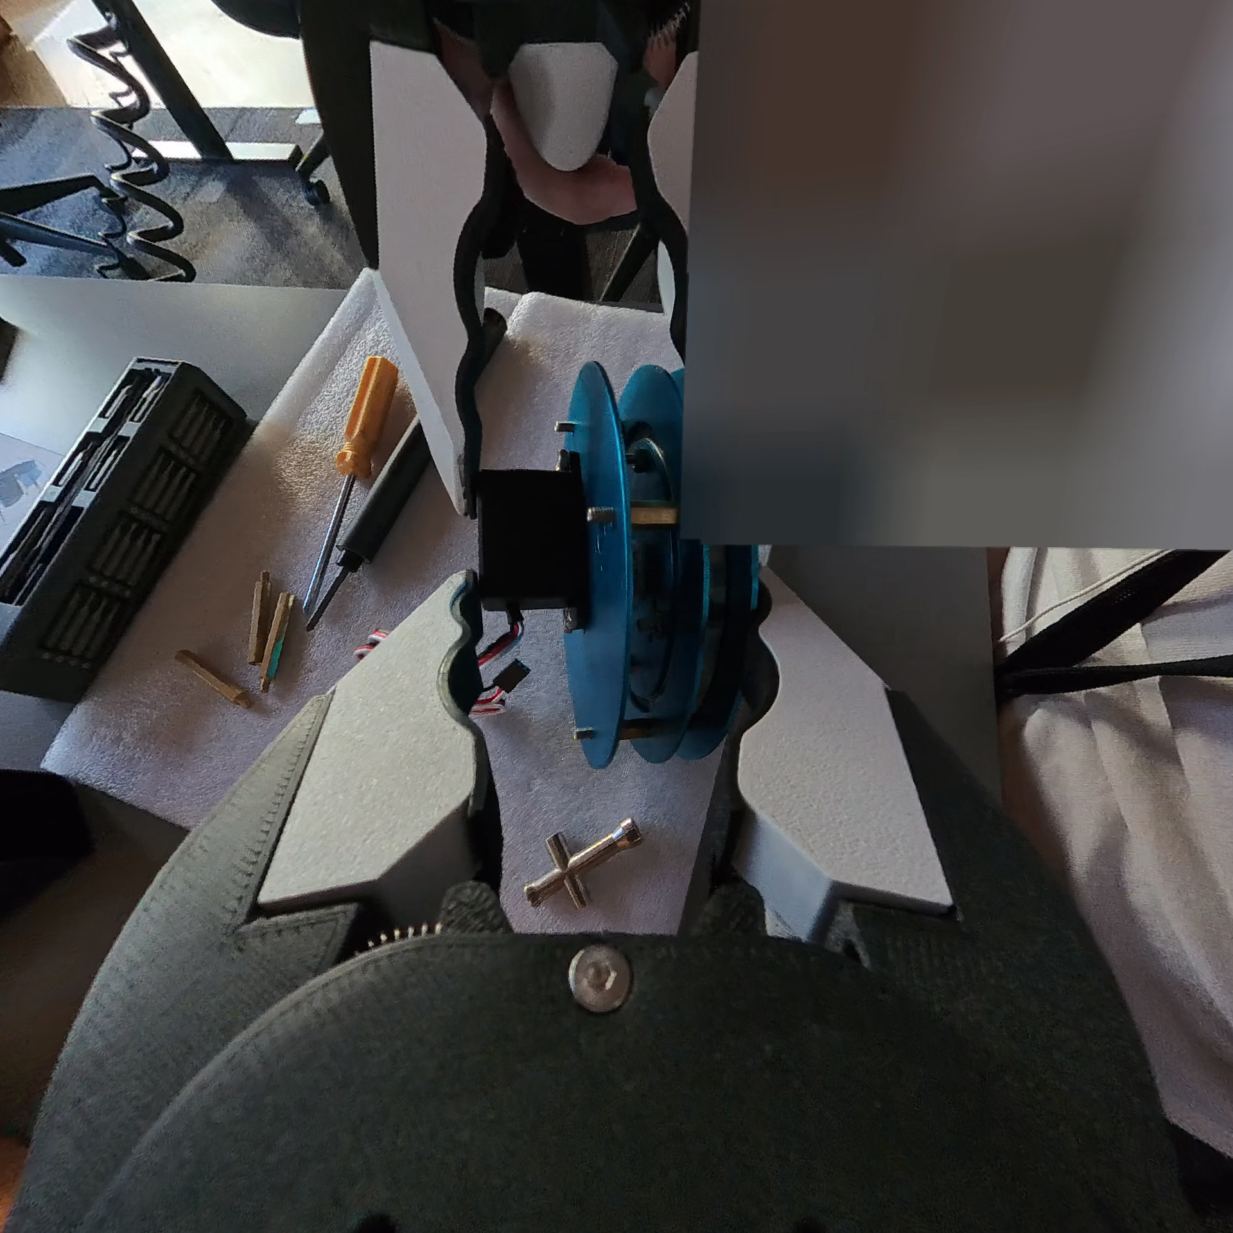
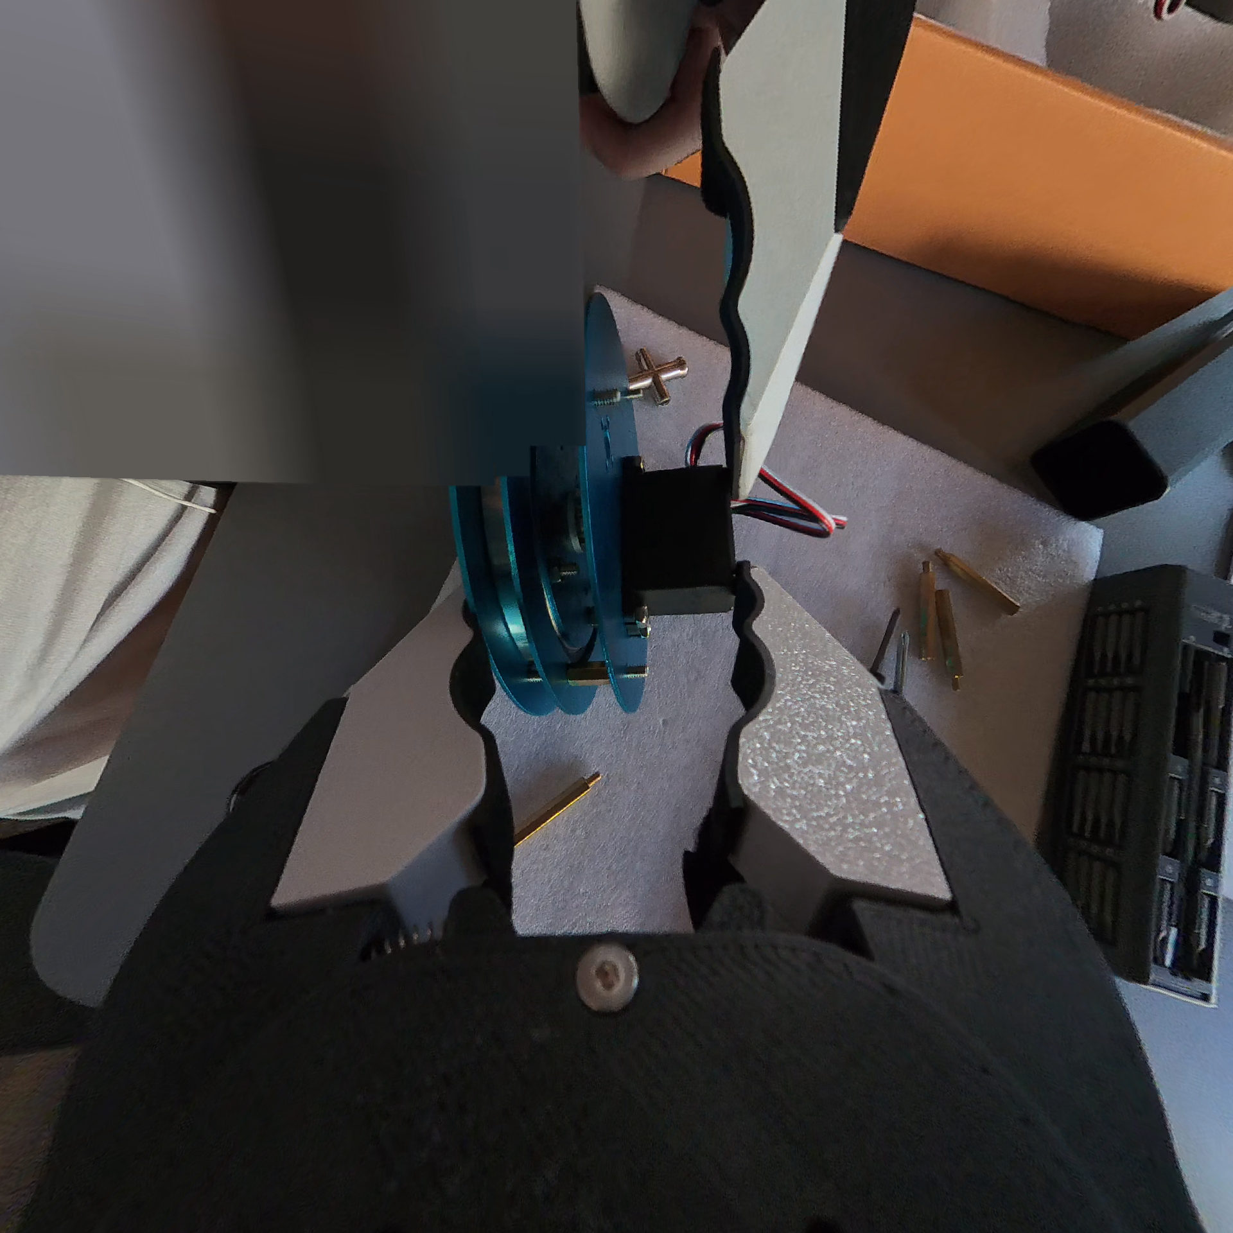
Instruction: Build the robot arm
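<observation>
Here both grippers meet on one thing: a blue disc assembly (image 1: 604, 567) standing on edge above a white foam sheet (image 1: 200, 700) that covers part of the bench, with a black servo block (image 1: 530, 537) bolted to its outer disc. The left gripper (image 1: 617, 604) has its fingers spread around it, the left finger tip touching the servo's lower corner and the right finger against the far discs, so it looks clamped on the assembly. The right gripper (image 2: 604, 604) grips it the same way from the opposite side, one finger on the discs and the other at the servo's corner. Red, white and black wires (image 2: 794, 507) trail from the servo.

On the foam near the left gripper lies a small metal cross wrench (image 1: 584, 863). Farther left lie an orange-handled screwdriver (image 1: 353, 460), a black-handled driver (image 1: 383, 510) and several brass standoffs (image 1: 267, 634). A dark bit case (image 1: 107, 520) sits beside the foam. One more brass standoff (image 2: 557, 808) lies between the right gripper's fingers.
</observation>
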`<move>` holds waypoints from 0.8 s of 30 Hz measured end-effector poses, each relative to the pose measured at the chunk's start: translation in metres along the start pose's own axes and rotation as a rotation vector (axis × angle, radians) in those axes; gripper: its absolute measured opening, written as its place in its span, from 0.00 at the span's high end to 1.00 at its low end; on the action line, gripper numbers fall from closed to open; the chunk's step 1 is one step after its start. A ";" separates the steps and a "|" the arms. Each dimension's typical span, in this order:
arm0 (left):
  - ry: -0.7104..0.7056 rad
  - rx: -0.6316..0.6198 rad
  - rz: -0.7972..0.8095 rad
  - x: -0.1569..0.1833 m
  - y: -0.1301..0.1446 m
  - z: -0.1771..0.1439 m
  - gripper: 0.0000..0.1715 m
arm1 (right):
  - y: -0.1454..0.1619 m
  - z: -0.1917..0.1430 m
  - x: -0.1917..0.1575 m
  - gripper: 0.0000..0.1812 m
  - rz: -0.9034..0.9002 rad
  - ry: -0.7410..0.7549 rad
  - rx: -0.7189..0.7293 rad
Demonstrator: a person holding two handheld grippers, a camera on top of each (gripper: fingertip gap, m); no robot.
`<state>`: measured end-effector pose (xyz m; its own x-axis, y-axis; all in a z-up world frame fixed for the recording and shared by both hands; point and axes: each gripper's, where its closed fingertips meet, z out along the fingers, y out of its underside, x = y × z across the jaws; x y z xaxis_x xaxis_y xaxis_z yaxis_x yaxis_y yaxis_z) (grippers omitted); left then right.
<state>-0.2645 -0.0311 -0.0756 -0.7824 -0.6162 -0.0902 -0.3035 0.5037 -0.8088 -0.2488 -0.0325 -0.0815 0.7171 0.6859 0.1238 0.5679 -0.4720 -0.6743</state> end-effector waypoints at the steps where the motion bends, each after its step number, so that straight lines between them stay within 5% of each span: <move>1: -0.001 0.000 0.010 0.001 0.000 0.000 0.54 | 0.000 0.000 -0.001 0.60 -0.019 0.007 -0.002; 20: 0.000 0.018 -0.016 -0.002 0.002 -0.002 0.53 | -0.004 0.001 0.003 0.61 0.030 -0.025 0.055; 24: -0.019 0.083 -0.028 -0.003 -0.009 -0.011 0.64 | -0.002 0.001 0.006 0.61 0.073 -0.042 0.065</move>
<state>-0.2656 -0.0274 -0.0612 -0.7637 -0.6410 -0.0768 -0.2784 0.4344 -0.8566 -0.2464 -0.0267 -0.0803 0.7373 0.6742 0.0431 0.4863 -0.4853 -0.7267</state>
